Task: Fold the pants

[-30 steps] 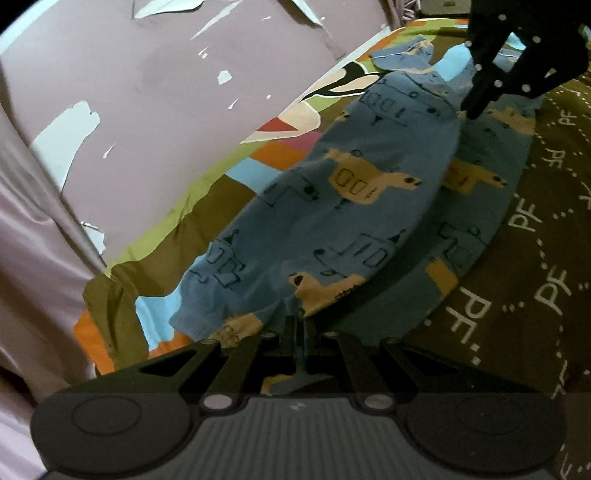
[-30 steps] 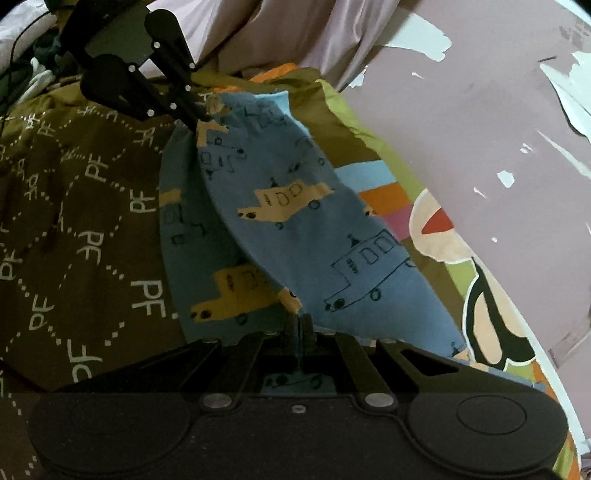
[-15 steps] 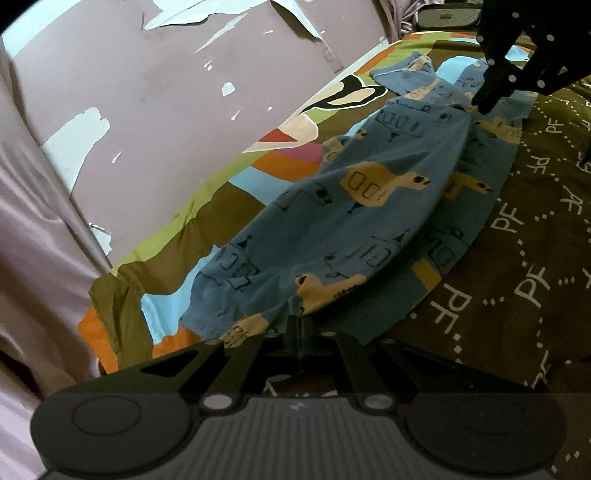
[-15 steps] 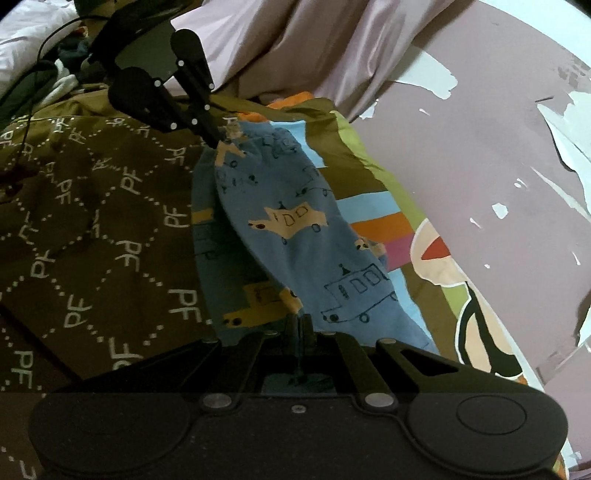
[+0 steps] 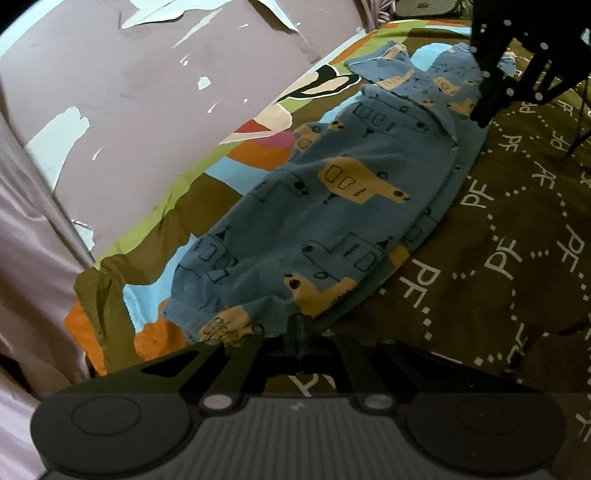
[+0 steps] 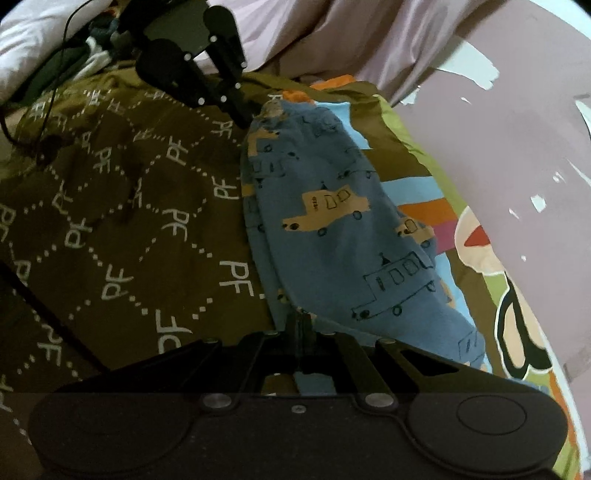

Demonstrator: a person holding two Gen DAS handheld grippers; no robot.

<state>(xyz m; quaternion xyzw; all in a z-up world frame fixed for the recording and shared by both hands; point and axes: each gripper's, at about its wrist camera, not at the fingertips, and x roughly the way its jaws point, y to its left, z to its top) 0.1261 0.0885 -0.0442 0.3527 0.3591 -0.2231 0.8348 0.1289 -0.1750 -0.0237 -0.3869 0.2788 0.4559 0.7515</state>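
Note:
Blue pants (image 5: 332, 206) printed with tan cars lie lengthwise on the bed, one leg folded over the other. My left gripper (image 5: 301, 325) is shut on the cuff end, its fingers pinched together at the fabric's edge. In the right wrist view the pants (image 6: 332, 221) run away from my right gripper (image 6: 303, 322), which sits at the waist end. Its jaws are opening, parted a little, with blue fabric still lying between them. Each view shows the other gripper at the far end: the right gripper (image 5: 482, 120) and the left gripper (image 6: 244, 119).
A brown blanket (image 5: 517, 240) with white "PF" lettering covers the bed beside the pants. A colourful cartoon sheet (image 5: 258, 140) runs along the mauve wall (image 5: 147, 92) with peeling paint. Pink curtain folds (image 6: 332, 33) and dark cables (image 6: 44, 110) lie beyond the cuff end.
The upper leg, held slightly raised before, now lies flat on the lower one. The right gripper's fingers have parted a little. The left gripper stays pinched at the cuff.

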